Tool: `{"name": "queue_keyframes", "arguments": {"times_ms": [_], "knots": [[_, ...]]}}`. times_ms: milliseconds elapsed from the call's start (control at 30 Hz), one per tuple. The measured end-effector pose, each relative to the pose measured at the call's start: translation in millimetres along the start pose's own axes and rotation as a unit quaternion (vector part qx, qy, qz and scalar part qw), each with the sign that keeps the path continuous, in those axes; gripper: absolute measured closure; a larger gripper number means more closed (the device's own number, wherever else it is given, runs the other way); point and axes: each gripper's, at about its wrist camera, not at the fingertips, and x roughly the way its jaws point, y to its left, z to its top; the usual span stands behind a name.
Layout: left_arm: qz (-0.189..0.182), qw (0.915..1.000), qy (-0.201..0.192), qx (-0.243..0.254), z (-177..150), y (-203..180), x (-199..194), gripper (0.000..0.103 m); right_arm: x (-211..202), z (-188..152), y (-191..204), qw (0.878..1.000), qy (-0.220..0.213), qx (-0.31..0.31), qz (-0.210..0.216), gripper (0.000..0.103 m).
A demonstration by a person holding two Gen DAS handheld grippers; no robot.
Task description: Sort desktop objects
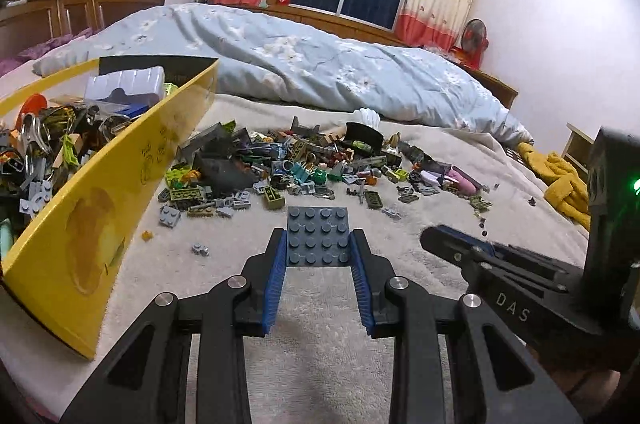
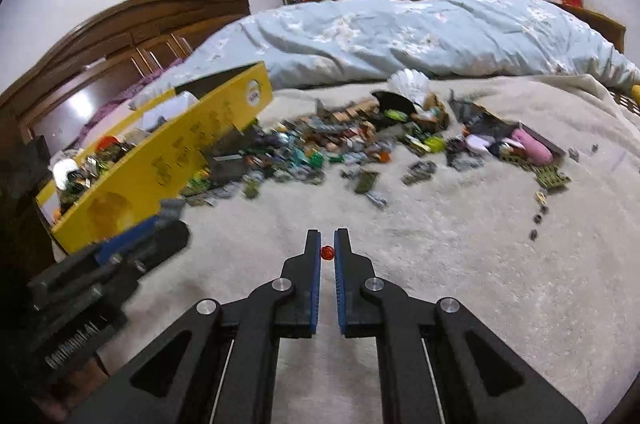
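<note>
Bricks (image 1: pixel 304 164) lie scattered on the blanket (image 1: pixel 320 364) beside the yellow box (image 1: pixel 120 192); left gripper (image 1: pixel 319 244) clamps a grey plate (image 1: pixel 318 238), right gripper (image 2: pixel 327 244) pinches a red stud (image 2: pixel 327 252).

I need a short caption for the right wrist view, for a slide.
Right gripper shut on a small red bead above the grey blanket, with scattered toy bricks and a yellow box beyond.
</note>
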Motion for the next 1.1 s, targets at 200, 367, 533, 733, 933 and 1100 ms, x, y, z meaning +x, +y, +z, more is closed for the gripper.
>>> {"name": "queue_keyframes", "arguments": {"times_ms": [200,367,533,733,933,1100], "knots": [[0.02,0.9994,-0.004,0.027,4,-4,-1,0.071,-9,6,30,0.999,-0.014,-0.045,-0.001,0.097],[0.019,0.9995,-0.023,0.012,15,7,-10,0.071,-13,7,43,0.998,-0.017,-0.059,-0.002,0.097],[0.021,0.9985,-0.043,0.028,19,6,-21,0.071,-18,12,55,0.998,-0.025,-0.063,0.006,0.097],[0.036,0.9974,-0.055,0.031,22,12,-29,0.071,-23,18,69,0.997,-0.034,-0.072,-0.002,0.097],[0.055,0.9955,-0.06,0.049,22,13,-36,0.071,-25,17,84,0.994,-0.047,-0.092,-0.025,0.097],[0.08,0.9907,-0.082,0.074,22,13,-46,0.071,-27,16,92,0.993,-0.059,-0.103,-0.014,0.097]]}}
